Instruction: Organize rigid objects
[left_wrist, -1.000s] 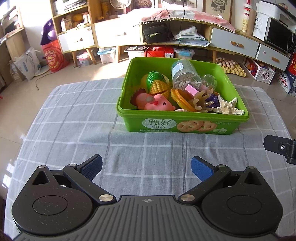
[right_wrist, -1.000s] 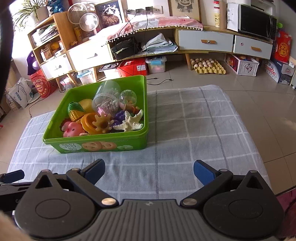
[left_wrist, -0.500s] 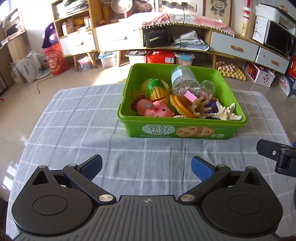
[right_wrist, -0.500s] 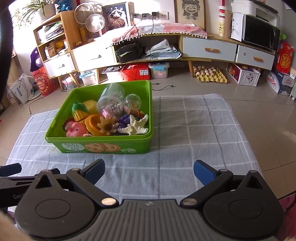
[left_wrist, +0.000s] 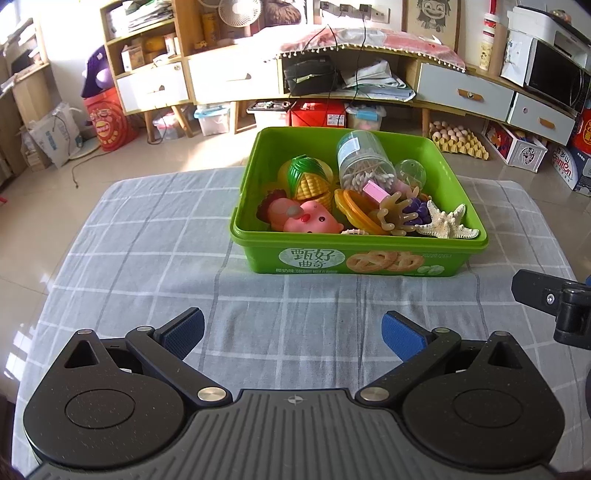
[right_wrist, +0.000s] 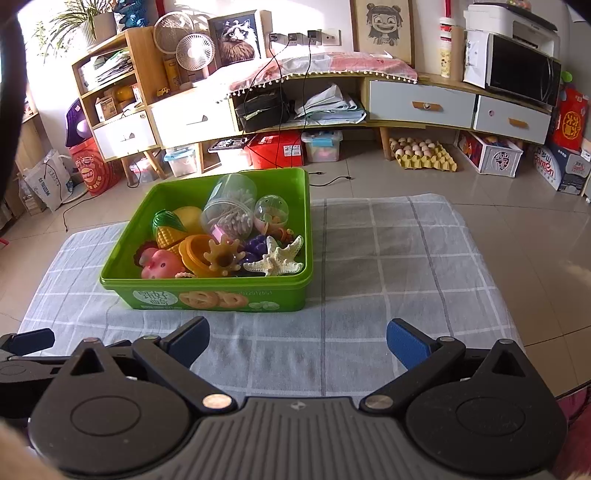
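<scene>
A box (left_wrist: 358, 258) sits on the tablecloth (left_wrist: 147, 266), holding a pig (left_wrist: 310, 220), corn (left_wrist: 308, 182), jar (left_wrist: 360, 160) and starfish (left_wrist: 445, 226); shelves (right_wrist: 258, 110) stand behind.

Left gripper (left_wrist: 291, 334) jaws spread wide, empty; right gripper (right_wrist: 297, 341) likewise, side by side.

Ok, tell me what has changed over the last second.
Both tongs drew back from the green box and rose slightly, so it looks smaller and farther off in both views. The left tongs and right tongs remain open and empty. The toys in the box and the checked cloth have not shifted.
</scene>
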